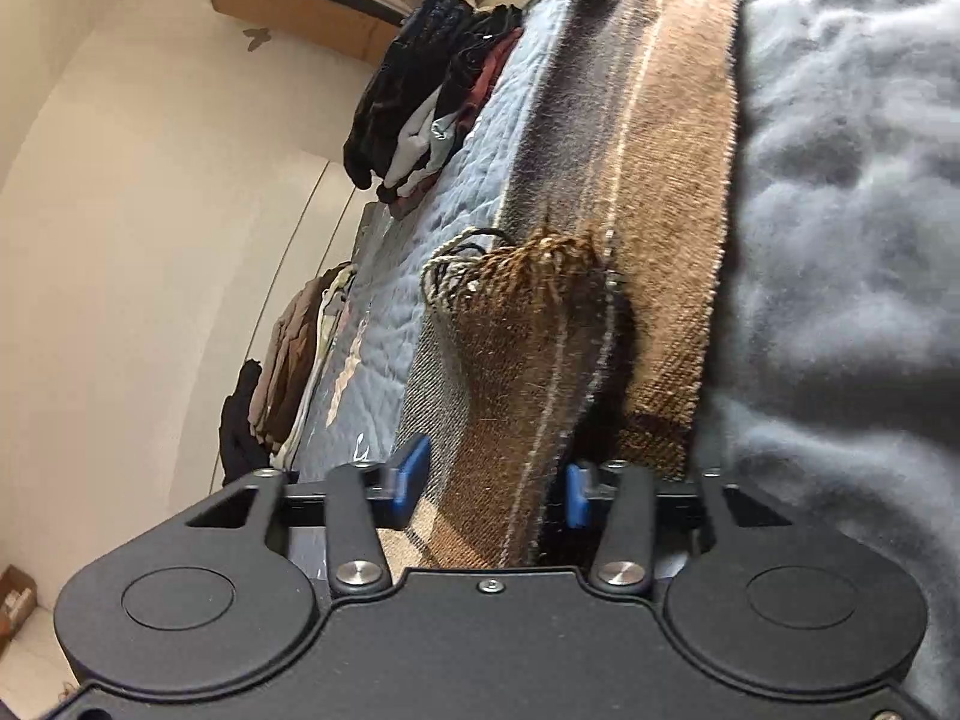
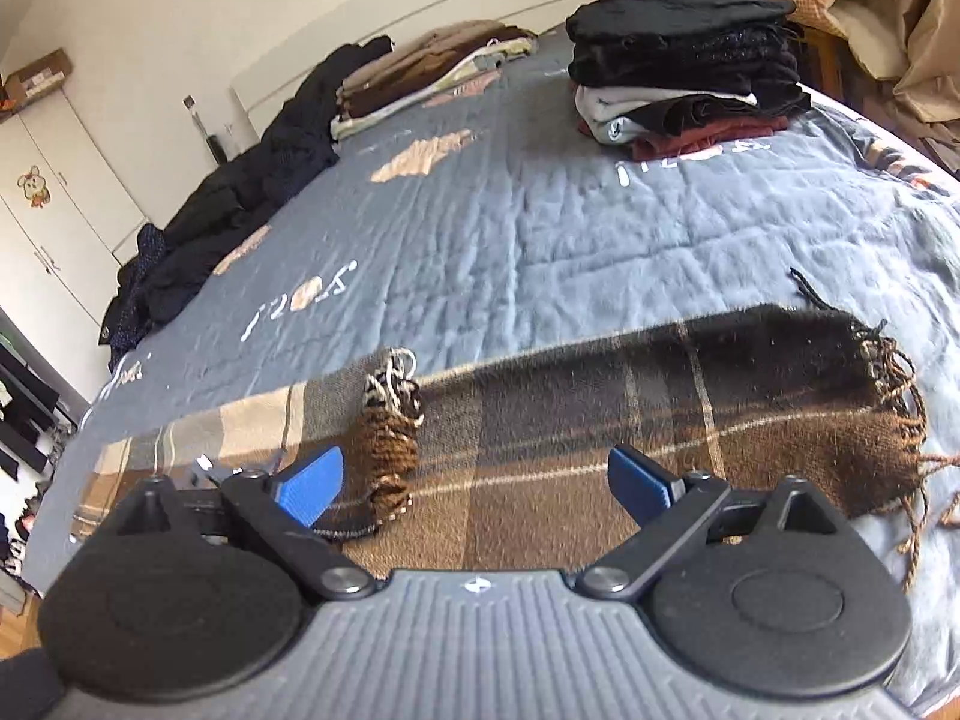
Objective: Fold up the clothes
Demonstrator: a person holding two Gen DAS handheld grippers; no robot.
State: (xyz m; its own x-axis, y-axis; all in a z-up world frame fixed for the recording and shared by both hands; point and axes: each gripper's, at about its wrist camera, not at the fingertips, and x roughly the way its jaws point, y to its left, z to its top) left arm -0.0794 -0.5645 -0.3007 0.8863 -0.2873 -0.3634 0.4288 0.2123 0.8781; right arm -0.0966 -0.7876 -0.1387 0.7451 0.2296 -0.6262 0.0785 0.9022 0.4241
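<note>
We see the plaid scarf (image 2: 600,414) lying folded across the near edge of the bed (image 2: 480,228). Our left gripper (image 1: 489,483) straddles a scarf fold, pads not visibly pressing; our right gripper (image 2: 474,483) hangs wide apart above the scarf, holding nothing.

Left gripper (image 1: 489,483) over brown plaid scarf (image 1: 672,180), blue pads (image 1: 411,471) apart, fold of scarf between them; contact unclear. Fringed scarf end (image 1: 516,267) doubled back on top. Grey fuzzy fabric (image 1: 840,240) alongside. Blue quilt (image 1: 420,228) beneath. Stack of folded dark clothes (image 1: 420,90) beyond, brown pile (image 1: 300,354) at quilt edge.
</note>
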